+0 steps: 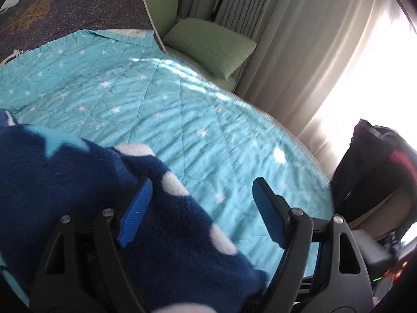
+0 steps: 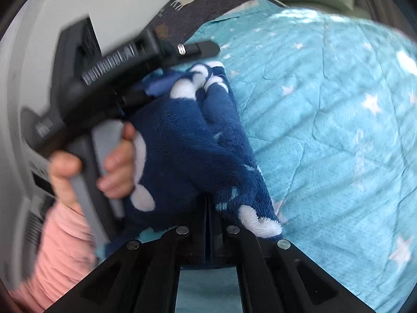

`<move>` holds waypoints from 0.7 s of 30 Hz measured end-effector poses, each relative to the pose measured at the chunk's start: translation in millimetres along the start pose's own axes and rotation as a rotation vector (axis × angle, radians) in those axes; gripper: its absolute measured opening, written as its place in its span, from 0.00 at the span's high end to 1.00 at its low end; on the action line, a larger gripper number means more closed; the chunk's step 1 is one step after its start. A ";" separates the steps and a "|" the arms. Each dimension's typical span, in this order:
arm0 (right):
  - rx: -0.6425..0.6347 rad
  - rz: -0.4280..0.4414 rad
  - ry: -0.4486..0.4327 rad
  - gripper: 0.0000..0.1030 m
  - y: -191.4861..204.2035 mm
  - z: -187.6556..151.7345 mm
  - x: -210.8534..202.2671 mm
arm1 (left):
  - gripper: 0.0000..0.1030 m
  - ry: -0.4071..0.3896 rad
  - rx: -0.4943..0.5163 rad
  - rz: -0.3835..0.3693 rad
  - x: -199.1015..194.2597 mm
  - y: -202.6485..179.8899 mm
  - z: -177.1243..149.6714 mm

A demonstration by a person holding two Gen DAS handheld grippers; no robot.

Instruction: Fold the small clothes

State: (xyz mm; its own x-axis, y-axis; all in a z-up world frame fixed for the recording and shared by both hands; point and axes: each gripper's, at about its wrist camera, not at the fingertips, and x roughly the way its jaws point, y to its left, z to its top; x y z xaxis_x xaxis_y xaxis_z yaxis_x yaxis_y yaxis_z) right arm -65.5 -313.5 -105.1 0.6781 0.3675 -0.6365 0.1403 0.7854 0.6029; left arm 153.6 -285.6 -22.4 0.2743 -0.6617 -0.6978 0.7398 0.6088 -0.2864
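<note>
A navy fleece garment with white spots and pale blue stars lies bunched on the turquoise quilt. My left gripper is open. Its left pad rests against the fleece, and its right pad stands free over the quilt. In the right wrist view the same garment is lifted in a heap. My right gripper is shut, its tips buried in the fleece and pinching it. A hand in a pink sleeve holds the left tool's handle just left of the garment.
The star-print quilt covers the bed. A dark deer-pattern blanket lies at its far end, with green pillows beside grey curtains. A dark object stands past the bed's right edge. A white panel rises on the left.
</note>
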 end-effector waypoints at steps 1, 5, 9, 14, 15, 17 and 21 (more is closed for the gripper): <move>-0.015 -0.015 0.001 1.00 2.9 0.3 0.7 | 0.17 -0.029 -0.014 -0.005 -13.7 1.3 2.5; 0.001 -0.003 0.009 1.00 1.3 1.2 3.0 | 0.03 -0.169 0.000 0.043 -77.0 16.8 0.7; 0.012 0.014 0.018 1.00 -2.7 2.9 3.7 | 0.02 -0.162 -0.036 0.152 -98.6 51.4 -27.7; -0.006 0.008 0.028 1.00 0.7 3.5 0.3 | 0.00 -0.010 -0.139 0.229 -34.6 104.8 -78.8; -0.011 -0.004 0.032 1.00 1.3 3.6 3.2 | 0.00 -0.029 -0.196 0.167 -35.1 116.3 -81.3; -0.023 -0.015 0.023 1.00 5.1 3.9 5.3 | 0.00 -0.017 -0.305 0.075 -37.2 138.3 -79.5; -0.070 -0.062 0.013 1.00 15.5 2.1 7.1 | 0.00 -0.010 -0.242 0.121 -35.2 132.2 -75.4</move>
State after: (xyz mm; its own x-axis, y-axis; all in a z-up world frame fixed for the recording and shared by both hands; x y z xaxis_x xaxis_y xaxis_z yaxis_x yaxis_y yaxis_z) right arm -57.0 -299.7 -99.2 0.6602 0.3227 -0.6783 0.1307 0.8399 0.5268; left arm 195.4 -148.8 -85.2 0.3594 -0.5811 -0.7302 0.5327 0.7702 -0.3508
